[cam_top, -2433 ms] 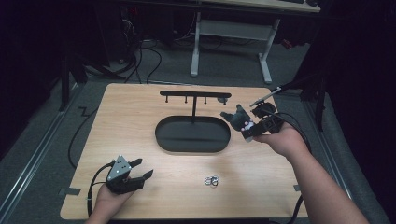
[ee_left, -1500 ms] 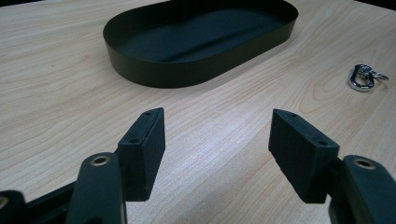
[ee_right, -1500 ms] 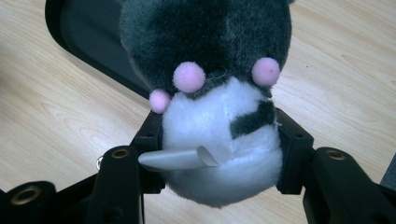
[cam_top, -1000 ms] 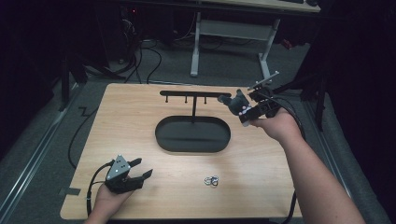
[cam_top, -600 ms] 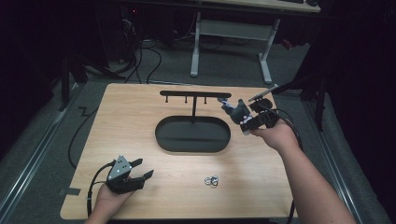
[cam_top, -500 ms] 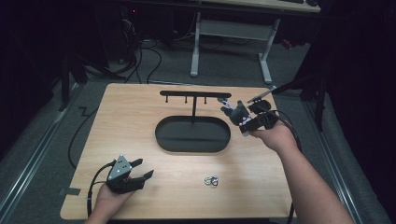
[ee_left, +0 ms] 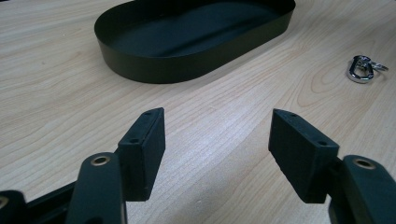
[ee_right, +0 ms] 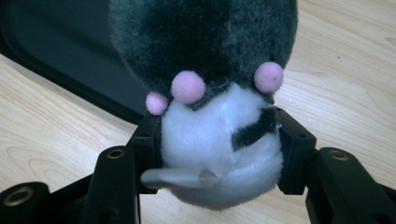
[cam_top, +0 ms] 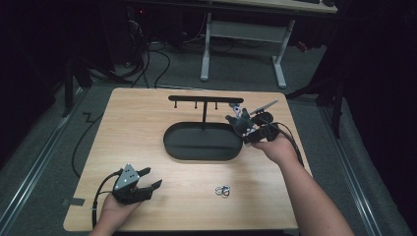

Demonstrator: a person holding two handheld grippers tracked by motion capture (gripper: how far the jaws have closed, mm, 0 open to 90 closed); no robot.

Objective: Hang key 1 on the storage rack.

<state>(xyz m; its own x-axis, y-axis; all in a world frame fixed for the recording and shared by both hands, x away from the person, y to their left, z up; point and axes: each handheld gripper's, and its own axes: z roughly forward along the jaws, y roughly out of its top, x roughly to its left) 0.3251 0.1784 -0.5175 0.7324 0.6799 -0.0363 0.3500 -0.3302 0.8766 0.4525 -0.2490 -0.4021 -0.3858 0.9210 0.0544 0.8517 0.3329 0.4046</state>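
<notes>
Two grippers in frame. Right gripper (cam_top: pixel 242 127), centre right, pinches plush toy (ee_right: pixel 210 93) above right end of black tray (cam_top: pixel 201 142), under hook rack (cam_top: pixel 204 101). Left gripper (cam_top: pixel 142 184), lower left, jaws spread, empty. Key ring (cam_top: pixel 222 190) lies bottom centre. Risk: soft plush squeezes out of jaws, drops outside tray.

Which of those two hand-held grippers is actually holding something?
The right hand-held gripper, by the black tray, squeezes a plush toy. The left hand-held gripper gapes empty.
</notes>
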